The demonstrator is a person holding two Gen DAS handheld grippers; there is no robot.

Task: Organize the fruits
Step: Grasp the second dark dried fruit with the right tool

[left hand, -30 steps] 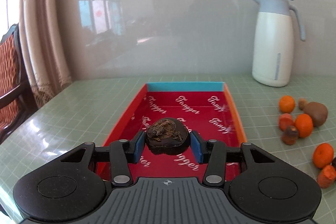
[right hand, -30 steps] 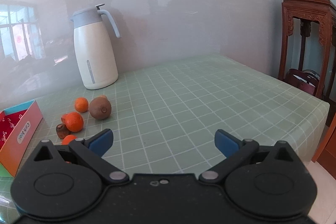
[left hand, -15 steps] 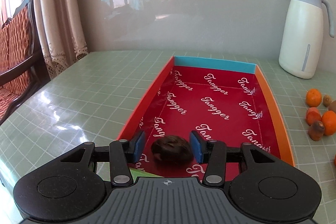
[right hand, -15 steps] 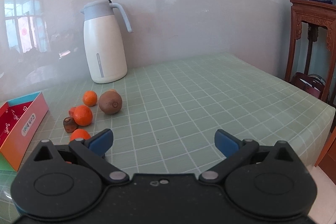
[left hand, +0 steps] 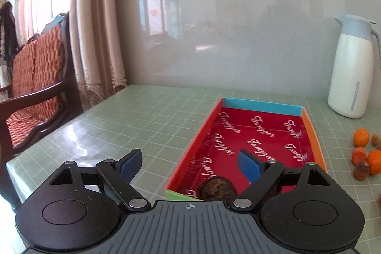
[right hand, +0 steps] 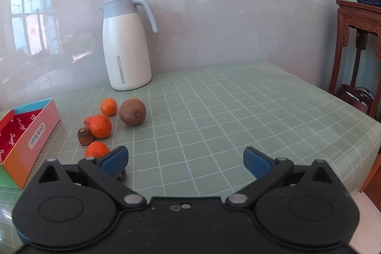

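Observation:
A dark wrinkled fruit [left hand: 217,189] lies on the red floor of the open box [left hand: 312,135], at its near end. My left gripper [left hand: 190,164] hangs just above it, jaws opening wide, and the pads do not touch the fruit. To the right of the box lie several small oranges [left hand: 361,137], also seen as oranges [right hand: 100,126] in the right wrist view, with a brown kiwi [right hand: 132,112] and a dark shrivelled fruit [right hand: 84,136]. My right gripper [right hand: 185,162] is open over bare table, its left fingertip beside an orange [right hand: 96,149].
A white thermos jug [right hand: 125,44] stands by the wall behind the fruit. A wooden chair [left hand: 35,92] with an orange cushion stands past the table's left edge. A carved wooden stand [right hand: 357,49] with a potted plant is beyond the table's right edge. The table [right hand: 226,106] has a green grid cover.
My left gripper let go of the dark fruit, which now lies in the box, and its jaws spread wide as it shifted left. The right view swung slightly, showing more fruit.

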